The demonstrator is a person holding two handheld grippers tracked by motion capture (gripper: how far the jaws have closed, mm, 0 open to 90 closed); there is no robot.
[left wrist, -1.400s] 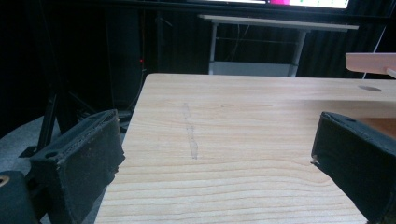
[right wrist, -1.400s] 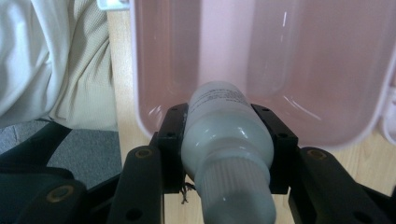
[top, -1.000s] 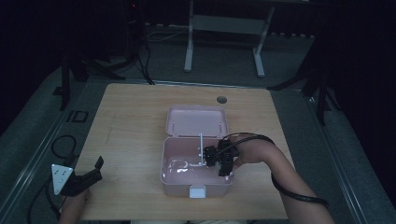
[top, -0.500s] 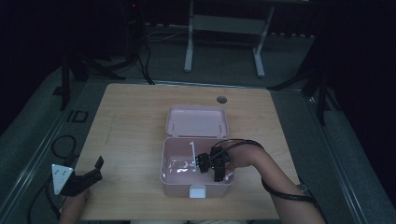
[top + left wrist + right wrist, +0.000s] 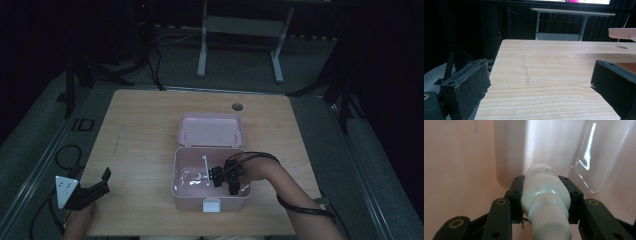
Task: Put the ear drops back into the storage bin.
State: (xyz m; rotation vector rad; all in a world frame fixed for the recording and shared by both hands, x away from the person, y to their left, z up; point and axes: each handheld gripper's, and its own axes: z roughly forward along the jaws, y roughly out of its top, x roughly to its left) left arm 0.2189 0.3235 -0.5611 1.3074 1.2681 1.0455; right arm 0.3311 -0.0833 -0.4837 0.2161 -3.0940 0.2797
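Moved: right gripper (image 5: 218, 176) is carried deeper into the pink box (image 5: 186, 192)
Grip: white bottle (image 5: 545, 192) is pinched
Left gripper (image 5: 95, 187): spread, left of box
Care: bottle is best lowered gently

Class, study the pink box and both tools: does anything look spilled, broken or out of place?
Nothing stands out. The pink box sits open and square on the table; the right tool holds a capped white bottle inside it, no spill visible.
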